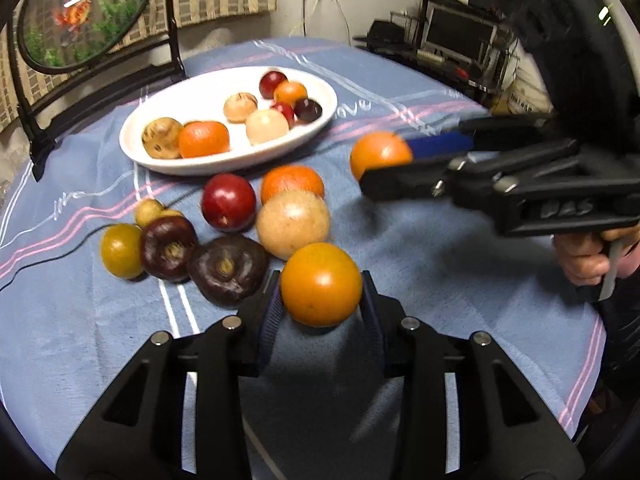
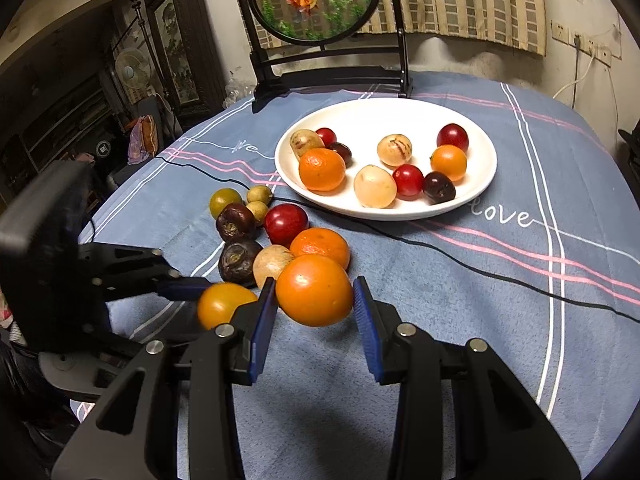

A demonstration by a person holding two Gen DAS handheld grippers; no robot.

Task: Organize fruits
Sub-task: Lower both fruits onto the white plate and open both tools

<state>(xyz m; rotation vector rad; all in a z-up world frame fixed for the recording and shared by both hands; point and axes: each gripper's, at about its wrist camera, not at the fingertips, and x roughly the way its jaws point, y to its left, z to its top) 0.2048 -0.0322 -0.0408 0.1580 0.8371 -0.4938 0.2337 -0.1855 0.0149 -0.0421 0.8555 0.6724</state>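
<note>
A white oval plate (image 1: 168, 162) (image 2: 480, 184) holds several fruits. More fruits lie in a loose pile (image 1: 228, 204) (image 2: 286, 222) on the blue cloth in front of it. My left gripper (image 1: 322, 294) is shut on an orange (image 1: 320, 284) and holds it just above the cloth; the same orange shows in the right wrist view (image 2: 222, 304). My right gripper (image 2: 316, 300) is shut on another orange (image 2: 314, 290), lifted beside the pile; it shows in the left wrist view (image 1: 380, 152), right of the plate.
A round fish-painted screen on a black stand (image 2: 316, 0) (image 1: 86, 12) stands behind the plate. A thin black cable (image 2: 480, 258) runs across the cloth in front of the plate. Shelves and a monitor (image 1: 456, 36) stand beyond the table's far right.
</note>
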